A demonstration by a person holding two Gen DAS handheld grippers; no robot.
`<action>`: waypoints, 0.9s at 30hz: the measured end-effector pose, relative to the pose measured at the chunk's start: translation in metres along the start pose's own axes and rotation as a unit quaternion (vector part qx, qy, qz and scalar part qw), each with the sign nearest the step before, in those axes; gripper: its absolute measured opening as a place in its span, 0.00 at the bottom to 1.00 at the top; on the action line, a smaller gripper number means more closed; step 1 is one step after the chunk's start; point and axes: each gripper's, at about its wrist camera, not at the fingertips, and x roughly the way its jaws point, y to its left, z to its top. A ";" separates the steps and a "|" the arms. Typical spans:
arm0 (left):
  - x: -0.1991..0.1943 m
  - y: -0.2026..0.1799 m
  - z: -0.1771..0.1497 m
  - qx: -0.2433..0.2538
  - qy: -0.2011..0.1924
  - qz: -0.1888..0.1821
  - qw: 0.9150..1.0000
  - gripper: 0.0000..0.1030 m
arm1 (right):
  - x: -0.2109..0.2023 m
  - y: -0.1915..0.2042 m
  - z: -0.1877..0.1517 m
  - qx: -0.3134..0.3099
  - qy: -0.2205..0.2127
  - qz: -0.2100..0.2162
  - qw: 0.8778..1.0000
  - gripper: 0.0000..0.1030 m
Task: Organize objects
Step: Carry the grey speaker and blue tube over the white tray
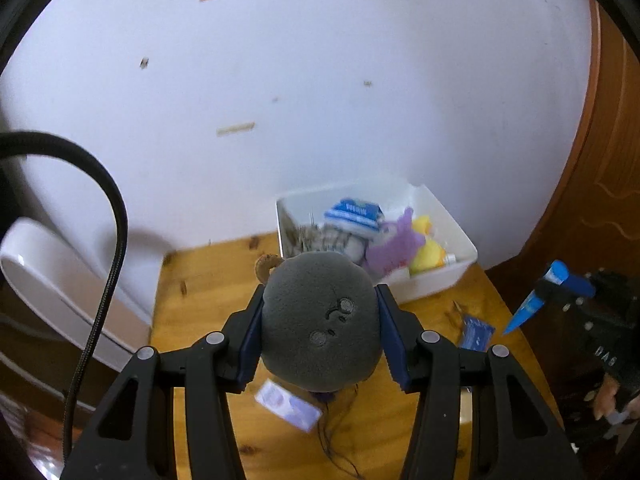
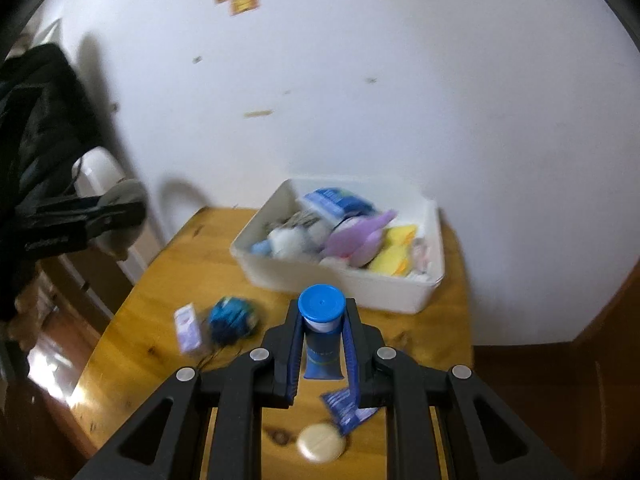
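1. Left wrist view: the left gripper [image 1: 320, 320] is squeezing a round grey soft toy with a stitched face [image 1: 320, 320], with one blue pad pressing on each side of it.
2. Right wrist view: the right gripper [image 2: 322, 344] is pinching a blue squeeze tube with a round blue cap [image 2: 322, 332]. Its jaws are tight on the thin body of the tube, and the cap is pointing forward.
3. Both things are hanging in the air above the yellow wooden table [image 2: 160, 280], not touching it.
4. I think the step in hand is carrying these two things to the white plastic bin [image 2: 400, 292], which is sitting at the far edge of the table by the white wall [image 2: 400, 80].
5. The bin is already holding a lot: a purple soft toy [image 2: 364, 240], a yellow soft toy [image 2: 394, 254] and a blue and white pack [image 2: 336, 200].
6. The next move is calling for each gripper to be over the bin before its jaws are opening, so nothing is dropping outside.
7. The grey toy is looking squashy and fat, so it may be sitting high on the pile.
8. More things are waiting on the table: a small pale purple box [image 2: 187, 326], a blue bundle of thread [image 2: 232, 320], a blue foil packet [image 2: 344, 408] and a round cream soap [image 2: 322, 442] at the near edge.
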 end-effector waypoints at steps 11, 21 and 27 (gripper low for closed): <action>0.044 -0.008 0.063 0.018 -0.015 0.040 0.999 0.53 | 0.014 -0.041 0.083 0.034 -0.028 -0.081 0.996 0.19; 0.077 -0.013 0.096 0.016 -0.006 0.054 0.998 0.53 | 0.045 -0.059 0.132 0.025 -0.016 -0.130 0.991 0.19; 0.102 -0.016 0.101 0.015 0.011 0.050 0.999 0.53 | 0.071 -0.069 0.152 0.013 0.025 -0.153 0.988 0.19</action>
